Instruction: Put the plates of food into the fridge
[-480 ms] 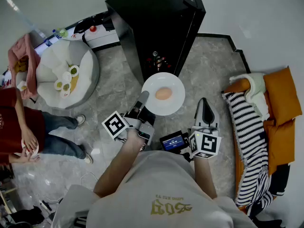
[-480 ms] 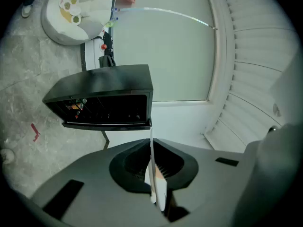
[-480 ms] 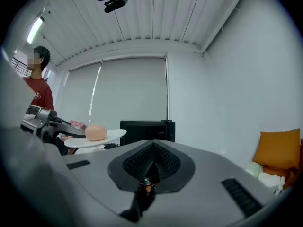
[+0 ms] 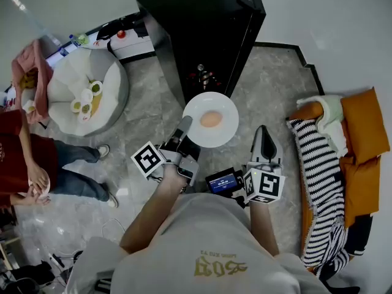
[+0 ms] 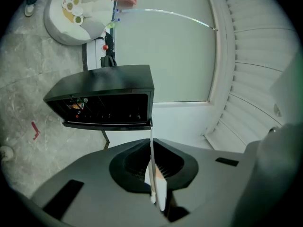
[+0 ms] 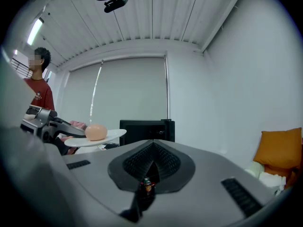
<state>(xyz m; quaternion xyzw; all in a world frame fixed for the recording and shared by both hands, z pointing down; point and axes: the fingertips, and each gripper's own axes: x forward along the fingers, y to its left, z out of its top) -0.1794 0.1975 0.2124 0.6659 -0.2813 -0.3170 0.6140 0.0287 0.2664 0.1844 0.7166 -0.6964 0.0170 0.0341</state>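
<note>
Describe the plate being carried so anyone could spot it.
Find the black fridge; before its open front is a round white plate, gripped at its rim by the left tongs. Unlike the small green-topped dishes on the white cushion, it carries one peach-coloured oval.

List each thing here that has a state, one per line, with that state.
Left gripper: shut on the plate's rim.
Plate: held level in the air, in front of the fridge.
Food: lying on the plate.
Right gripper: shut, empty.
Fridge: open, bottles visible inside.
Small dishes: resting on the white beanbag.
</note>
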